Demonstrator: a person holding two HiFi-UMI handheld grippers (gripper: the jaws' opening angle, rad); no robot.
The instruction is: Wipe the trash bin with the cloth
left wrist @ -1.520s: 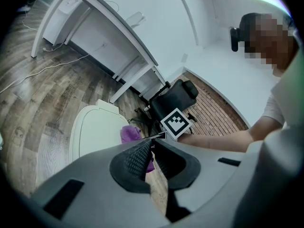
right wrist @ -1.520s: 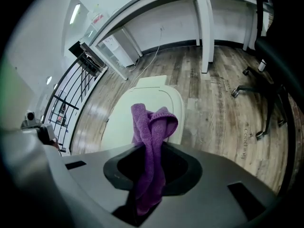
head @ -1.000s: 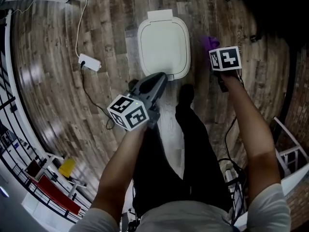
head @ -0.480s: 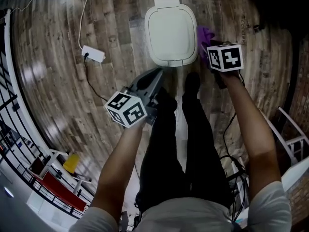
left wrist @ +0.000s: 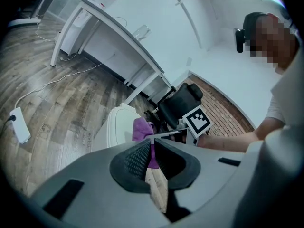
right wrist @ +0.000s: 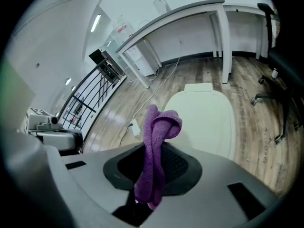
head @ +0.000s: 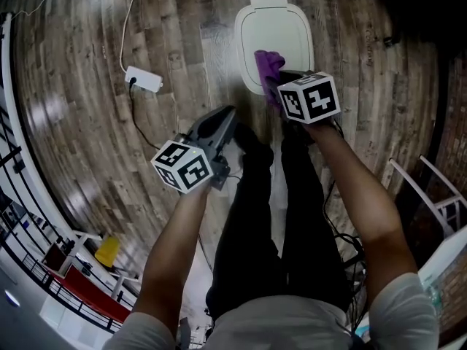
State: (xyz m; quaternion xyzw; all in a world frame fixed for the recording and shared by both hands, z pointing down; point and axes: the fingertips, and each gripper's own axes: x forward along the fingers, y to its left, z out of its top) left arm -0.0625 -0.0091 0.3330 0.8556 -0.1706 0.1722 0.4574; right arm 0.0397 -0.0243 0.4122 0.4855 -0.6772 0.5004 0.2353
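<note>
A white trash bin (head: 284, 28) with its lid shut stands on the wood floor ahead of the person's feet. My right gripper (head: 275, 86) is shut on a purple cloth (head: 268, 65), which bunches over the near edge of the lid. In the right gripper view the cloth (right wrist: 156, 141) sticks up between the jaws, with the bin lid (right wrist: 206, 118) just beyond. My left gripper (head: 229, 114) hangs left of the bin, short of it, jaws shut with nothing between them. The left gripper view shows the bin (left wrist: 114, 127) and the cloth (left wrist: 141, 128) ahead of the left gripper (left wrist: 152, 140).
A white power strip (head: 142, 79) and its cable lie on the floor left of the bin. A white desk (right wrist: 190, 11) and a black office chair (left wrist: 183, 103) stand beyond it. The person's shoes (head: 252, 143) are just behind the bin. A black railing (head: 14, 217) runs along the left.
My right gripper has carried the purple cloth left, from beside the bin's right side to over the near edge of its lid. The left gripper has barely moved.
</note>
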